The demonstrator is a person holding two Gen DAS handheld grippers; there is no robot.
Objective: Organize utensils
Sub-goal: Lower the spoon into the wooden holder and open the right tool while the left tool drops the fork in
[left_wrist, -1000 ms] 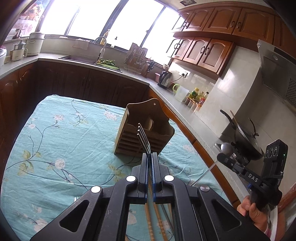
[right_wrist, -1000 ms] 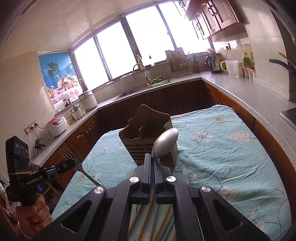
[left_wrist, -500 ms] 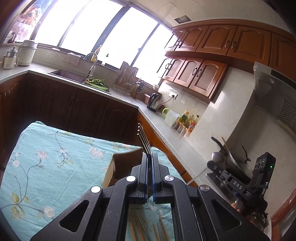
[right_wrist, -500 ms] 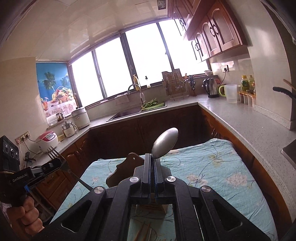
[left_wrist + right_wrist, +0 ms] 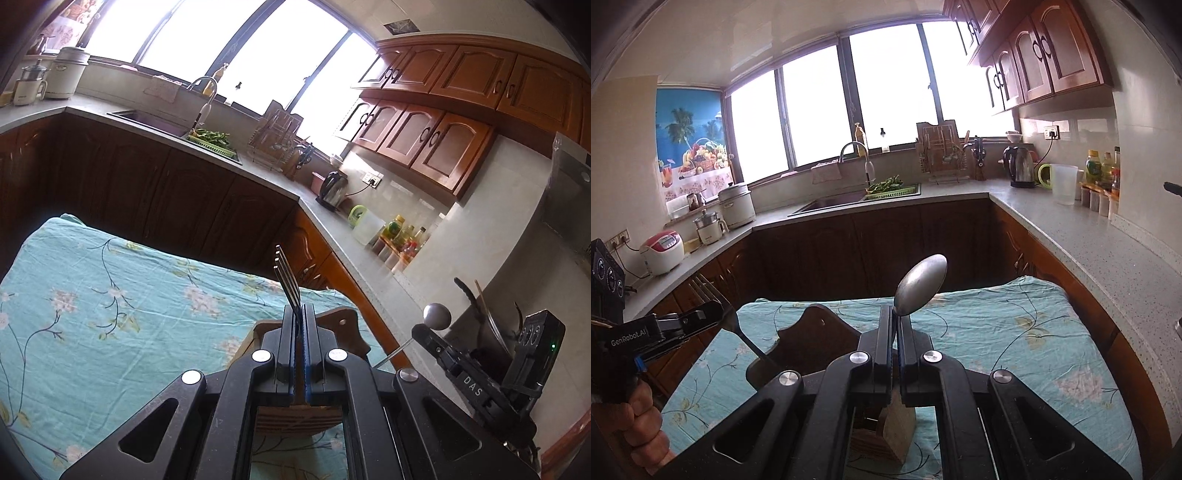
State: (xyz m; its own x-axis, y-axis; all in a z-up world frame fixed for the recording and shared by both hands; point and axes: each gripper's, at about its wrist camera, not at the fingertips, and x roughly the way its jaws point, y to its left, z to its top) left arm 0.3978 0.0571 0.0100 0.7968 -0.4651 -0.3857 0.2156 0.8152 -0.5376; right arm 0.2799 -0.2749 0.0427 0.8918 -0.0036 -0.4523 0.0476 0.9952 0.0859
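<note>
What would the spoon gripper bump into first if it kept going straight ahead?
Probably nothing soon. The right gripper, shut on the spoon, points over the holder and table toward the dark cabinets below the sink. Depth is hard to judge.

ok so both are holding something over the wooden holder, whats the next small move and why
Probably lower the left gripper so the fork slides handle-first into the wooden holder. Its jaws are shut on the fork, tines up, and in the right view the handle already reaches down to the holder's rim. The right gripper holds the spoon bowl-up; it can follow.
</note>
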